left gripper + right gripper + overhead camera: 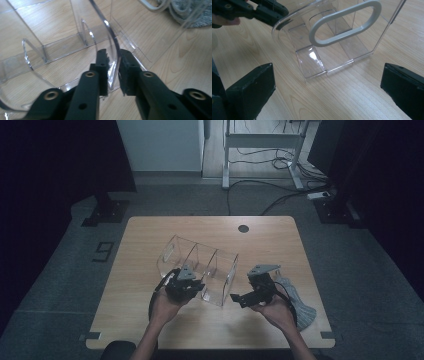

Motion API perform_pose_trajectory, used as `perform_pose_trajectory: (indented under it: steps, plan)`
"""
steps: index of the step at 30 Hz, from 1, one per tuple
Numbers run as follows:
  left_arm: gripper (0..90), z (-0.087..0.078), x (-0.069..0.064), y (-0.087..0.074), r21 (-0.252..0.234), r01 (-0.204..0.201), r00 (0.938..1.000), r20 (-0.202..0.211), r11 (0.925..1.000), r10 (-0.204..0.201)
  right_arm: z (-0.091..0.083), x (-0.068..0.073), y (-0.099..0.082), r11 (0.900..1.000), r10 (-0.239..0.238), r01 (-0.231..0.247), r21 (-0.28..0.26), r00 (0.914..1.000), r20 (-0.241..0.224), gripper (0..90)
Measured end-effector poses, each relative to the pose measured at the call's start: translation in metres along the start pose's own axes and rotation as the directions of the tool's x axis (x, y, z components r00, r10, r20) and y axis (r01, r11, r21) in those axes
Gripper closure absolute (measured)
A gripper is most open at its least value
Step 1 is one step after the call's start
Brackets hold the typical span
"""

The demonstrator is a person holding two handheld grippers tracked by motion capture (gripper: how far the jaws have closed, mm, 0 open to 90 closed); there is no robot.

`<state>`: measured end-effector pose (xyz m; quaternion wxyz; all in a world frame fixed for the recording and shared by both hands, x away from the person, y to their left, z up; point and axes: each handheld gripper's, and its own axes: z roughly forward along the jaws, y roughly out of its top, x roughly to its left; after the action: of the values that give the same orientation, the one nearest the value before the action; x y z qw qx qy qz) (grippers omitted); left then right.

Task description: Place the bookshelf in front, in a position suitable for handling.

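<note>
Where the wooden table (150, 320) stands lit among dark surroundings, a clear acrylic organizer (200, 265) with several compartments sits near its middle, just ahead of both hands. It has thin dividers and a grey oval handle (344, 23) set in its near end wall, seen in the right gripper view. A grey cloth (300, 307) lies on the table at the right, near the edge and partly behind the right hand. The left gripper (186, 285) is at the organizer's near left side; in the left gripper view its jaws straddle the curved edge of one clear wall (113, 47), which runs between the two pads, with a narrow gap showing on either side, so the grip is loosened rather than clamped. The right gripper (240, 298) hangs just right of the organizer's near end, apart from it, its jaws spread wide with nothing between them and facing the handle.
</note>
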<state>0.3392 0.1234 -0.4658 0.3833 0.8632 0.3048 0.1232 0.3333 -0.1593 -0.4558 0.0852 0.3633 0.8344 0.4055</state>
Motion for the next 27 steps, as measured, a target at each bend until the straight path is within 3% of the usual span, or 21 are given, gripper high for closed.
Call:
perform_pose_trajectory:
  steps: [1, 2, 5, 7, 8, 14, 22, 27]
  plan:
    - [69.7, -0.002, 0.000, 0.000, 0.003, -0.004, 1.0000, -0.008, 1.0000, 0.005, 0.001, 0.000, 0.001, 1.0000, -0.001, 0.001, 0.004, 1.0000, -0.004, 0.0]
    - [61.7, -0.006, 0.000, -0.003, -0.003, -0.008, 0.9997, -0.021, 1.0000, 0.008, 0.003, 0.002, 0.002, 1.0000, 0.001, -0.001, 0.005, 1.0000, -0.001, 0.0]
    - [50.1, -0.012, 0.001, -0.006, -0.016, 0.005, 0.9998, -0.018, 0.9999, -0.005, 0.007, 0.003, 0.004, 0.9999, -0.002, 0.002, 0.010, 1.0000, 0.001, 0.0]
    - [47.3, -0.019, 0.004, -0.011, -0.030, 0.014, 0.9998, -0.016, 0.9994, -0.014, 0.008, 0.004, 0.005, 0.9999, -0.001, 0.001, 0.012, 1.0000, 0.001, 0.0]
    - [38.5, -0.026, 0.007, -0.016, -0.038, 0.020, 0.9998, -0.009, 0.9991, -0.020, 0.010, 0.005, 0.007, 0.9999, -0.006, 0.006, 0.010, 1.0000, 0.000, 0.0]
    - [16.2, -0.040, 0.014, -0.027, -0.048, 0.045, 0.9989, -0.013, 0.9978, -0.046, 0.017, 0.010, 0.012, 0.9997, -0.015, 0.015, 0.018, 0.9998, 0.015, 0.0]
    - [2.4, -0.061, 0.027, -0.044, -0.051, 0.075, 0.9949, -0.064, 0.9959, -0.078, 0.029, 0.016, 0.021, 0.9998, 0.004, -0.005, 0.019, 0.9986, 0.053, 0.0]
    - [0.2, -0.070, 0.039, -0.055, -0.049, 0.084, 0.9915, -0.096, 0.9953, -0.088, 0.033, 0.018, 0.025, 0.9997, 0.005, -0.007, 0.022, 0.9973, 0.074, 3.0]
